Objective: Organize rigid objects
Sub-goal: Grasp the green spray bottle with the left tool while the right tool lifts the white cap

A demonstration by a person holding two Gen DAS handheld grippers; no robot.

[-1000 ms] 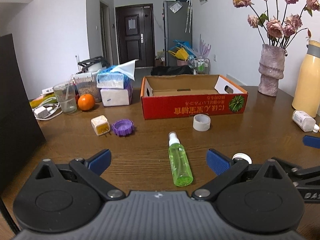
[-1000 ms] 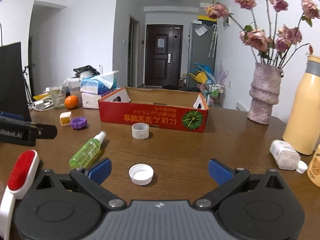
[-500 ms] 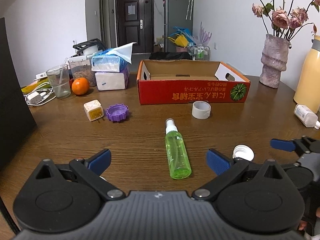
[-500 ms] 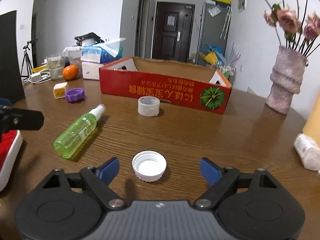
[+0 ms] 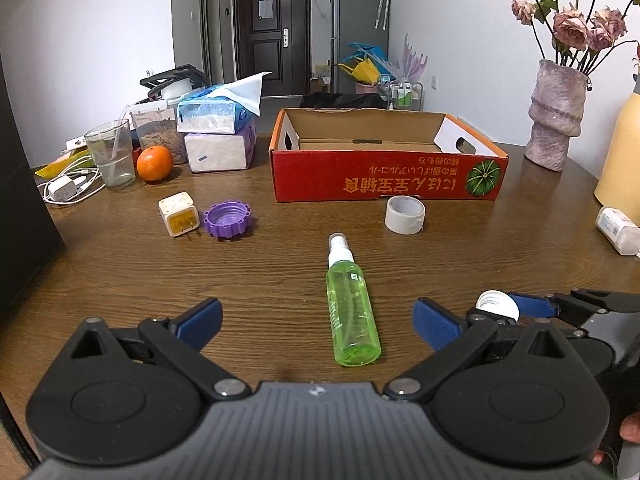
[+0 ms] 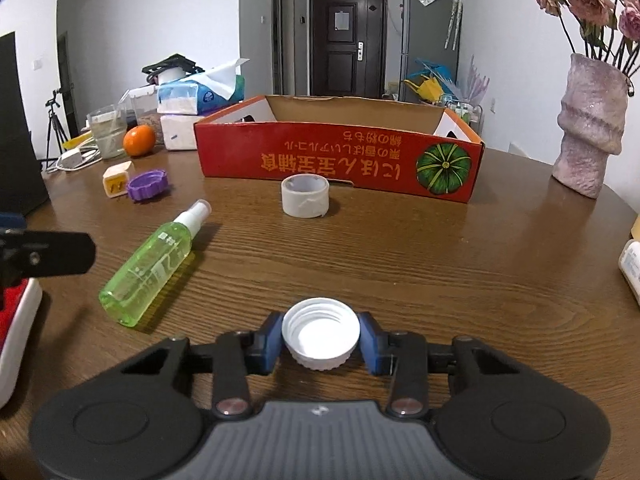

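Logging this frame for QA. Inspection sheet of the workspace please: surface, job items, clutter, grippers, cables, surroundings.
Surface: brown wooden table, no spills seen.
Job's things: white cap; green spray bottle lying flat; tape roll; purple lid; red cardboard box, open.
Clutter: orange, glass, tissue packs, vase.
Grippers: right gripper shut on white cap; left gripper open, holding nothing.
Cables: white charger cable at the table's left edge.
Surroundings: dark door, fridge.

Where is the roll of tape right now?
The roll of tape sits on the table, just in front of the red box, past the green spray bottle and its right.
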